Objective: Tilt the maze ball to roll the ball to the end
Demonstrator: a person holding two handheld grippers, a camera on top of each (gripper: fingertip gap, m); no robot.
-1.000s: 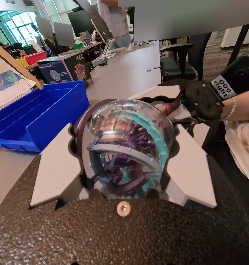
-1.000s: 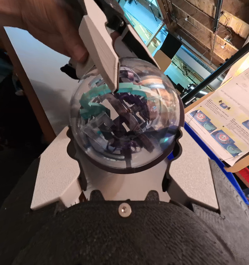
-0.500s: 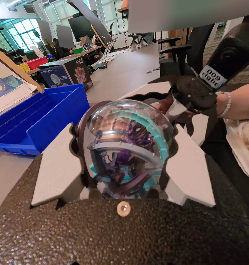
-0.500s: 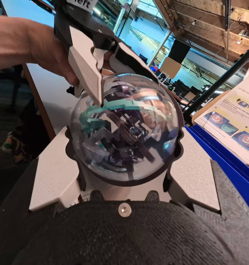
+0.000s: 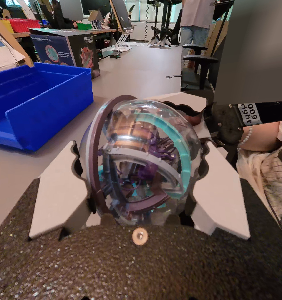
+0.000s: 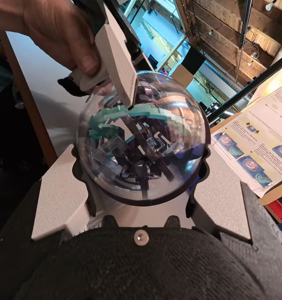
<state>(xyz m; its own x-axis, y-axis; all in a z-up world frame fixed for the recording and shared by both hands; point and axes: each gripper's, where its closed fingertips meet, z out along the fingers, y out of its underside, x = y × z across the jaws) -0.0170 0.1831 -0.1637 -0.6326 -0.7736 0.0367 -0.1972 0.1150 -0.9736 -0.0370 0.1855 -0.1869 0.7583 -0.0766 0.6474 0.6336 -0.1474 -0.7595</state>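
Small steel ball not to be made out anywhere among the tracks; lower curve of the maze ball point(image 5: 142, 162) cut off behind the black speckled body of the left hand-held gripper point(image 5: 140, 155), likewise behind the darker body of the right hand-held gripper point(image 6: 140, 160). Both spread wide yet closed on the same clear sphere, scalloped dark pads pressed against its shell on either side, pale grey fingers point(image 5: 60, 186) angular and matte. Held above the near edge of the grey table point(image 5: 137, 69), no contact with the surface visible. Only in the left wrist view: the purple-brown equator ring standing near upright, a teal arc track, a grey arc, a copper-coloured band, tangled purple paths; also a blue plastic bin point(image 5: 39, 103) toward the table's left edge, a dark printed box point(image 5: 67, 52) behind it, office chairs beyond the far right edge, a beaded bracelet at the wrist. Only in the right wrist view: a bare hand point(image 6: 55, 32) on the left tool, one ribbed finger laid over the dome's top, teal stepped tracks and grey angular channels below, a printed instruction sheet point(image 6: 258, 146) on cardboard at right, wooden ceiling beams overhead. Motion blur across the shell's left flank there.
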